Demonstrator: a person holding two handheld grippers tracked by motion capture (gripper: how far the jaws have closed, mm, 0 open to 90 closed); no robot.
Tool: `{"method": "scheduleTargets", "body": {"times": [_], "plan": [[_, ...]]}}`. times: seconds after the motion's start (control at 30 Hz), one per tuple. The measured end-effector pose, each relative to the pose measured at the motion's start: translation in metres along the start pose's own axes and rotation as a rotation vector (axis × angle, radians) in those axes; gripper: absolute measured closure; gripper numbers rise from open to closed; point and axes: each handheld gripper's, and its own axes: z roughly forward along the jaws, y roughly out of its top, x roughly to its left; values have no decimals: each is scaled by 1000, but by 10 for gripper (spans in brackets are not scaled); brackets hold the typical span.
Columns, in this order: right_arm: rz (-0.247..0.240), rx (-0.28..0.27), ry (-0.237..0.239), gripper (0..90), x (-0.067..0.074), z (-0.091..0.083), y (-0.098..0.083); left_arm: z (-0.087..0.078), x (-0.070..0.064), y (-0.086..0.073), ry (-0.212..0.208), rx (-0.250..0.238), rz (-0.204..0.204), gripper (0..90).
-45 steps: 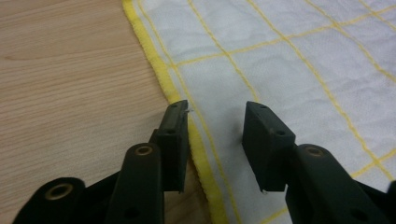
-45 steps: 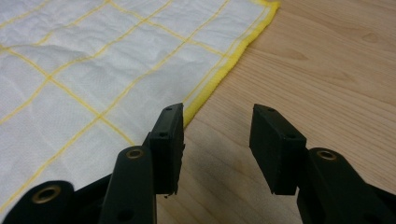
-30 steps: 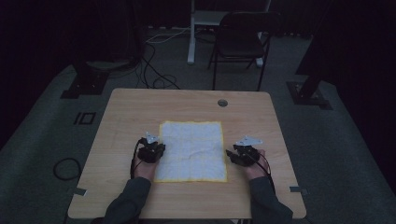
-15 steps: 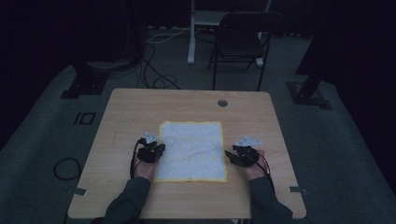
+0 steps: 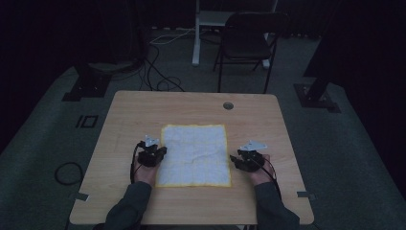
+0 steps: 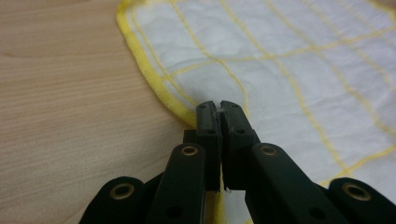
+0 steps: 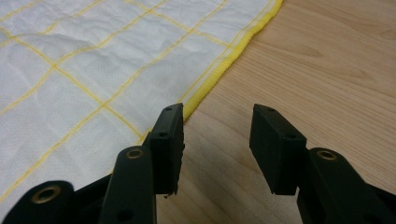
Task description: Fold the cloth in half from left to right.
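A white cloth (image 5: pixel 194 153) with a yellow hem and yellow grid lines lies flat on the wooden table (image 5: pixel 191 108). My left gripper (image 5: pixel 158 154) is at the cloth's left edge. In the left gripper view this gripper (image 6: pixel 219 109) is shut, with the yellow hem of the cloth (image 6: pixel 289 70) running into the jaws and white fibres pinched between the pads. My right gripper (image 5: pixel 237 160) is at the cloth's right edge. In the right gripper view it (image 7: pixel 219 121) stands open, one jaw over the hem of the cloth (image 7: pixel 93 70), the other over bare wood.
A round cable hole (image 5: pixel 228 105) sits near the table's far edge. A dark folding chair (image 5: pixel 246 43) stands behind the table, with cables (image 5: pixel 160 72) on the floor at the far left. The person's forearms (image 5: pixel 129 206) come in at the near edge.
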Motion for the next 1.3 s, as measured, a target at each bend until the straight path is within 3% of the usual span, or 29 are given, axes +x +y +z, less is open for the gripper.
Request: {"method": "scheduleTargets", "body": {"times": [0.33,1.3], "plan": [[-2,1,2,549,1,1,0,-12,-6,14,-70,-64,-16,879],[4,-2,2,549,-1,0,-1,-16,-42,46,-192,-133,35,879]]}}
